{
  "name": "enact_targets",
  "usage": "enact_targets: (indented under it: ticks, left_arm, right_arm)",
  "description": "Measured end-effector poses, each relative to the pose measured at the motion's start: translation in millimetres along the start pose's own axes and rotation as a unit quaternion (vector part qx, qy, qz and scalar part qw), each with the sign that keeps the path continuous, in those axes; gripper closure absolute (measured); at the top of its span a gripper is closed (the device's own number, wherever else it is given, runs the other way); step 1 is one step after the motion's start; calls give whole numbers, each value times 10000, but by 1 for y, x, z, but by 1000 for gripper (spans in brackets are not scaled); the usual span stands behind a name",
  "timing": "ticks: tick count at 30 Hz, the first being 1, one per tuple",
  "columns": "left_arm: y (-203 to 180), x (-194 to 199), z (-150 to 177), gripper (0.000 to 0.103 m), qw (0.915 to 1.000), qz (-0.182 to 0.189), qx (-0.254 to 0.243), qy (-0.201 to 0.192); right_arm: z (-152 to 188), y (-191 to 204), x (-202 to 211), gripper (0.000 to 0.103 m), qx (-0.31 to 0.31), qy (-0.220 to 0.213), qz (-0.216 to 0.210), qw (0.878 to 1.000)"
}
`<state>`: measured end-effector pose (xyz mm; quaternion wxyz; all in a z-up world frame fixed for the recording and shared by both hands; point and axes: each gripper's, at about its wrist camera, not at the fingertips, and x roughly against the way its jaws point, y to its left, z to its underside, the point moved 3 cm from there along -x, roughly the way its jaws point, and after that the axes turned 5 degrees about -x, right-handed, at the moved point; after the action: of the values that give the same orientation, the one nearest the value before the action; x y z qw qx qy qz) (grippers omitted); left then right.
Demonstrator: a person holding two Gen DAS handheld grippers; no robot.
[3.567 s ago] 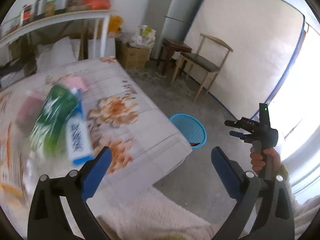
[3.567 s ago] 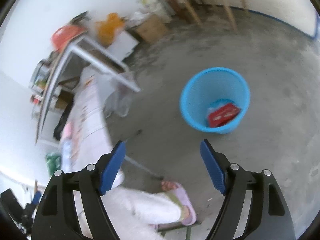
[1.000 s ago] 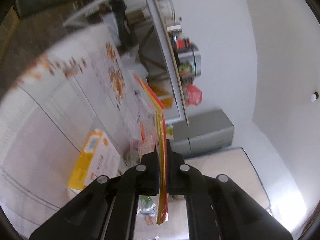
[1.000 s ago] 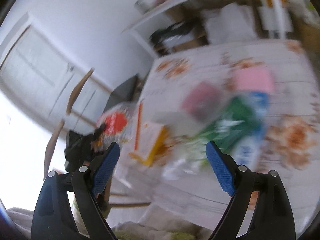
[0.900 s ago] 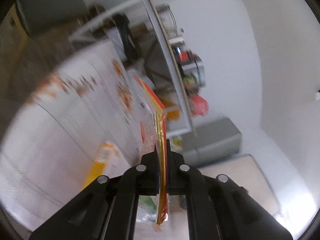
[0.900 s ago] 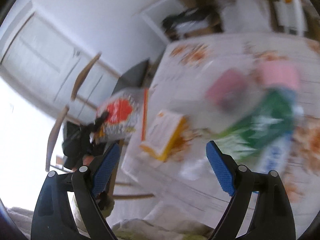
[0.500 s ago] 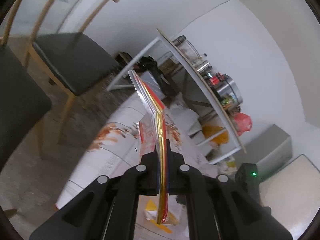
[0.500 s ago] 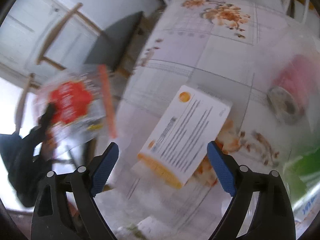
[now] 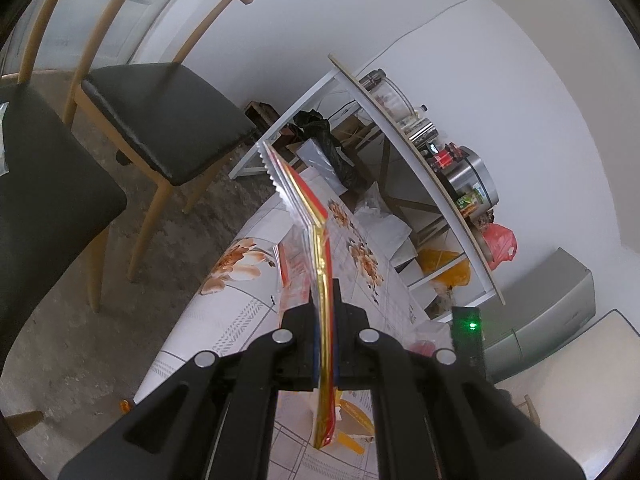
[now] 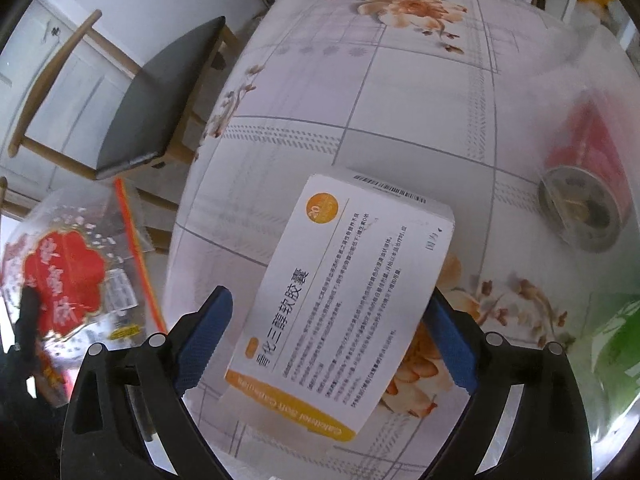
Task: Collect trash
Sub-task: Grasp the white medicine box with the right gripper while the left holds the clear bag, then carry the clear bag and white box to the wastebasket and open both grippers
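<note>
A white-and-orange medicine box (image 10: 340,292) lies flat on the floral tablecloth (image 10: 400,92). My right gripper (image 10: 328,300) points steeply down over it, its jaws opening. The box lies between the blue fingers (image 10: 204,336), and the pads are not pressing on it. My left gripper (image 9: 324,296) is shut on a flat snack bag (image 9: 308,216), seen edge-on with a gold and red rim. That same snack bag (image 10: 68,276), clear with a red flower label, shows at the left of the right wrist view, beyond the table's edge.
A clear tub with red contents (image 10: 580,200) and a green packet (image 10: 616,344) lie on the table to the right. Wooden chairs with black seats (image 9: 160,120) stand by the table's far side. A shelf with pots (image 9: 440,168) runs along the wall.
My right gripper has dropped towards the table and now straddles the medicine box, jaws slightly wider. My left gripper turned with the bag still in it, so the chairs came into its view.
</note>
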<state>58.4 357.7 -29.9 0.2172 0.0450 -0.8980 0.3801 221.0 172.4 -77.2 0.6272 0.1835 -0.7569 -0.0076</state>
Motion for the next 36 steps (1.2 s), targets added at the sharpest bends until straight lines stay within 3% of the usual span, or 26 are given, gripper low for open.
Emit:
enact_targets:
  ticks: [9, 16, 31, 36]
  left_arm:
    - [0, 1, 0, 100, 10000, -23, 4, -1]
    - [1, 7, -1, 100, 9999, -56, -38, -97]
    - [-13, 26, -4, 100, 9991, 3, -257, -348]
    - [-14, 28, -3, 100, 9990, 1, -254, -362]
  right_arm:
    - [11, 28, -16, 11, 1088, -158, 351, 9933]
    - [19, 32, -10, 23, 1373, -234, 210, 9900]
    - [13, 13, 19, 32, 919, -344, -663, 9930]
    - [17, 3, 37, 33, 629, -214, -1258, 9898]
